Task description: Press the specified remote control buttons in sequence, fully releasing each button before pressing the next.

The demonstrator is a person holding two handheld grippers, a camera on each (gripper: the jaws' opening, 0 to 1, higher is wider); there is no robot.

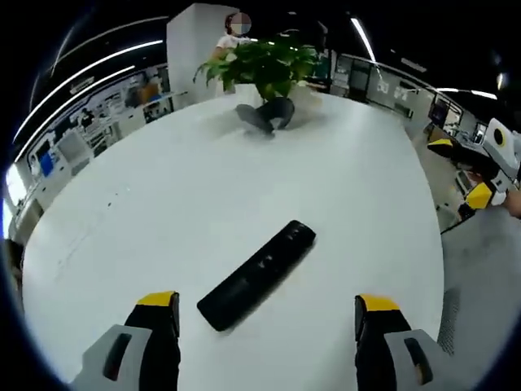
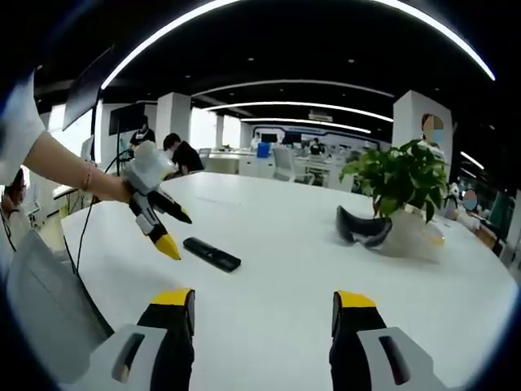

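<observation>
Remote: long black plastic remote control (image 1: 256, 275) lies flat on the white tabletop (image 1: 187, 195), just ahead between the left hand-held gripper (image 1: 266, 314) jaws.
Left hand-held gripper: released, hovering.
Right hand-held gripper (image 2: 262, 309): released, well back from the remote.

Remote (image 1: 256, 275) lies on table (image 1: 163, 204), plant (image 1: 264, 69) behind.

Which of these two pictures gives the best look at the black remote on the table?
The left gripper view: the remote lies close and large between the left tongs, with buttons faintly visible on top. In the right gripper view the remote is small and farther off, beside the left tongs, no buttons discernible.
</observation>
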